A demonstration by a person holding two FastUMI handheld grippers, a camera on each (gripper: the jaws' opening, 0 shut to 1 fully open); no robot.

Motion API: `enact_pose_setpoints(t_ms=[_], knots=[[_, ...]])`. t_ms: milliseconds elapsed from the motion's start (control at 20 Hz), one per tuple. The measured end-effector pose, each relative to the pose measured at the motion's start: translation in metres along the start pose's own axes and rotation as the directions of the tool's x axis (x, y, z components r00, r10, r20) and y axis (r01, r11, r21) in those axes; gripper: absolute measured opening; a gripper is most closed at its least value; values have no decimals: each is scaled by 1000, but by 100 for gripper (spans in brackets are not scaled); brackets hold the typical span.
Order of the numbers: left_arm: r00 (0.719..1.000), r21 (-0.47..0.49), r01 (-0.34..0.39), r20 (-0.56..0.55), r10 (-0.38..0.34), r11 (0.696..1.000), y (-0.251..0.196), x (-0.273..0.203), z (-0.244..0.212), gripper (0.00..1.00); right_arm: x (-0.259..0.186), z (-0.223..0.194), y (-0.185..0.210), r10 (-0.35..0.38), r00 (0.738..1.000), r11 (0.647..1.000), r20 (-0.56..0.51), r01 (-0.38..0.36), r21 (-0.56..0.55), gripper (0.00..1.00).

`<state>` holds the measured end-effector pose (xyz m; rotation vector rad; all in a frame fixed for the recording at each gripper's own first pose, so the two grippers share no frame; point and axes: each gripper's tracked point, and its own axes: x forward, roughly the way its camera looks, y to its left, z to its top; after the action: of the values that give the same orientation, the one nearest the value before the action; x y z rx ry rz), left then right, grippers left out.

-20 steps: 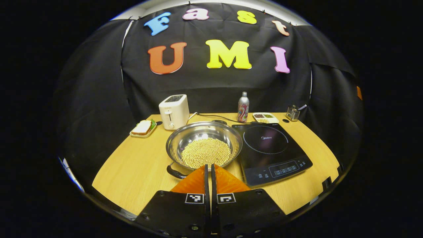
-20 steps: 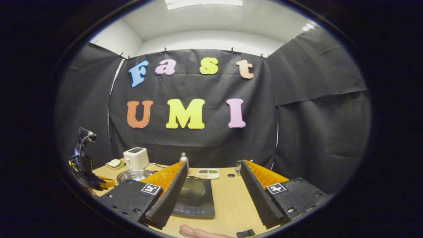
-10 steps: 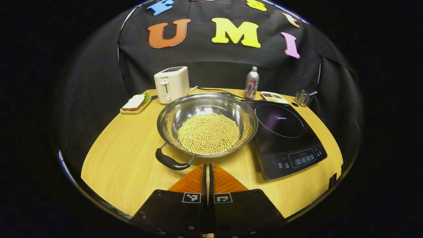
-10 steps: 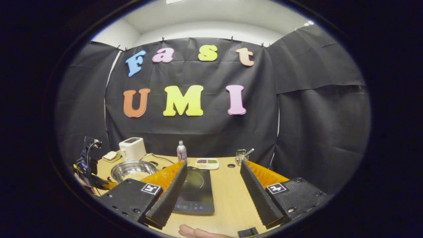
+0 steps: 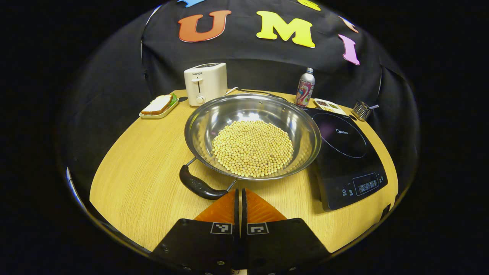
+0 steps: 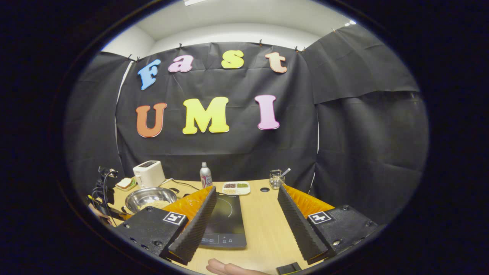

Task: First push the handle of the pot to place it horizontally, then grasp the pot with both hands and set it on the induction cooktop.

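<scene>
A steel pot (image 5: 252, 133) holding yellow beans (image 5: 253, 148) rests on the wooden table (image 5: 141, 183), just left of the black induction cooktop (image 5: 345, 152). Its black handle (image 5: 198, 186) points toward the near left, and my left gripper (image 5: 239, 193) is shut with nothing in it, its tips just right of the handle's end. In the right gripper view the pot (image 6: 149, 197) lies far left and the cooktop (image 6: 224, 221) sits between the wide-apart fingers of my open right gripper (image 6: 244, 217). The left gripper (image 6: 105, 194) and its hand appear at that view's left edge.
Along the back stand a white toaster (image 5: 205, 83), a sandwich on a small tray (image 5: 157, 106), a patterned bottle (image 5: 305, 88), a snack dish (image 5: 327, 105) and a wire holder (image 5: 361, 110). A cable (image 5: 259, 93) runs behind the pot. A fingertip (image 6: 229, 268) shows at the bottom.
My left gripper has moved forward toward the pot, which now looks larger, and its tips have come up beside the handle. The right gripper view tilted slightly down; the gripper stayed open.
</scene>
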<state>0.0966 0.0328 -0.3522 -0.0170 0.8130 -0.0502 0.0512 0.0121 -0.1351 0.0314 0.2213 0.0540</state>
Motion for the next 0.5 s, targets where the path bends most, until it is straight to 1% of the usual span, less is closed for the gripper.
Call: enact_pose_setpoints(t_ms=[100,350,500], knots=[[1000,4,-23,-1,23,1000,11,4,2,0,-2,5,3,15,1000,1000,10,-15,18,97],[1000,-17,-27,-5,27,999,27,10,8,0,-4,15,3,6,999,999,36,-7,32,97],[999,-64,-36,-34,34,997,41,11,7,0,-5,28,-1,-20,998,998,60,17,57,97]])
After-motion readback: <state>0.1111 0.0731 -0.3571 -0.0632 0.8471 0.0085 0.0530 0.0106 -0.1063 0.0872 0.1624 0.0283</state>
